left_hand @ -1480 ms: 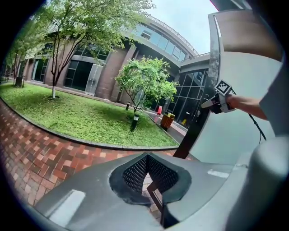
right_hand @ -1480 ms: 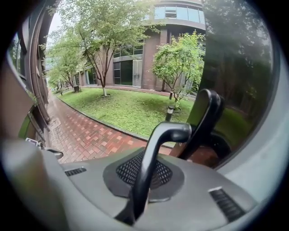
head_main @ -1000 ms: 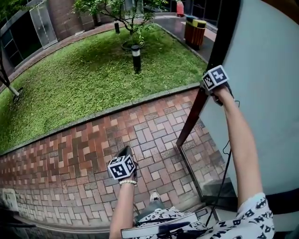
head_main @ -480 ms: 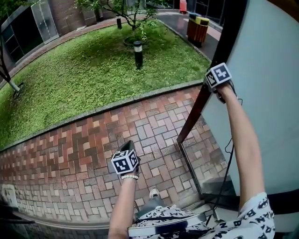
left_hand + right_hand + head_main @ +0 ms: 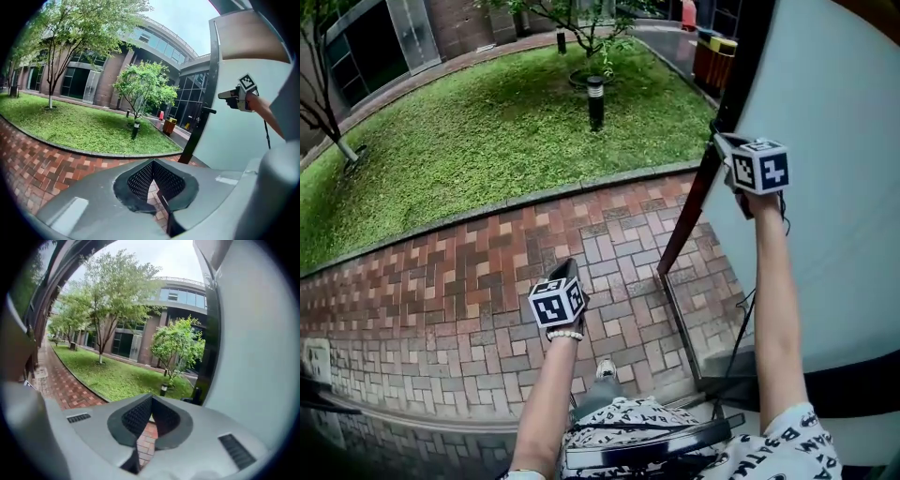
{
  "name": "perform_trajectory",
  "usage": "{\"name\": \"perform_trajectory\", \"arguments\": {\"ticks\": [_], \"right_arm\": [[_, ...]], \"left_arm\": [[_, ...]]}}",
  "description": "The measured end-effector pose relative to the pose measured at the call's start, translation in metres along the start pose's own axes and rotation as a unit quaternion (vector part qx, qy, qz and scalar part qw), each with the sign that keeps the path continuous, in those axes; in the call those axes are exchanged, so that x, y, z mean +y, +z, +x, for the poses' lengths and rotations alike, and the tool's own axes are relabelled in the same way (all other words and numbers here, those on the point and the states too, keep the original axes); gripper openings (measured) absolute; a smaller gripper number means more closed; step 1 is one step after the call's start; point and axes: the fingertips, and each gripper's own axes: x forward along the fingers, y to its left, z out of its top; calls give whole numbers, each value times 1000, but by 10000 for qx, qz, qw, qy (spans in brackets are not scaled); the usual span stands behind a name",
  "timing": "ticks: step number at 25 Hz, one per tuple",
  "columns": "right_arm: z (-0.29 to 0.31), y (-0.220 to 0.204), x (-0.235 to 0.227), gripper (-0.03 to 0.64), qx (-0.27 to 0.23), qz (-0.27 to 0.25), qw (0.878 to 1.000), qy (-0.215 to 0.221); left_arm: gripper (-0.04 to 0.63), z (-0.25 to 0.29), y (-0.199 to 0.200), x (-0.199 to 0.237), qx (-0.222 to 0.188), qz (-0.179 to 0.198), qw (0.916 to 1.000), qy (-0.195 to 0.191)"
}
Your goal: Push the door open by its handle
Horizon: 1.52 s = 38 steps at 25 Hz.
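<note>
The door (image 5: 834, 122) is a pale panel with a dark edge post (image 5: 698, 192), swung open at the right. Its small dark handle (image 5: 206, 111) juts from that post and is also seen as a dark handle (image 5: 194, 397) low in the right gripper view. My right gripper (image 5: 724, 143) is raised beside the post, shut and empty, its tip close to the dark edge. The same right gripper (image 5: 224, 95) shows above the handle, apart from it. My left gripper (image 5: 567, 269) is shut on nothing over the brick path (image 5: 469, 272).
A lawn (image 5: 487, 131) with a small tree (image 5: 581, 19) and a bollard light (image 5: 596, 101) lies beyond the path's curb. Bins (image 5: 717, 56) stand by the far walkway. A cable (image 5: 741, 328) hangs along the door panel. The person's patterned clothing (image 5: 637, 431) fills the bottom edge.
My right gripper has lifted and turned, its marker cube moving right and away from the door's dark edge. My left gripper has risen a little over the bricks.
</note>
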Motion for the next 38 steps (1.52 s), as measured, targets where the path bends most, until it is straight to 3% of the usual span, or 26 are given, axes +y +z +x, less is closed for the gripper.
{"name": "perform_trajectory", "arguments": {"ticks": [7,14,19,25,38], "right_arm": [[-113,-57,104,0,-351,212,9958,819],[-218,-69,169,2,-238,-311,9922,1187],[-265,-65,194,2,-362,-466,9880,1424],[-306,-84,252,2,-517,-252,9797,1920],[-435,-174,348,1,-181,68,9812,1919]], "left_arm": [[-14,-107,-25,-54,-351,208,9992,38],[-12,-224,-58,-87,-500,137,9985,200],[-12,-271,-77,-106,-555,50,9983,161],[-12,-308,-103,-112,-526,38,9983,227],[-12,-414,-185,-134,-410,105,9990,-114]]}}
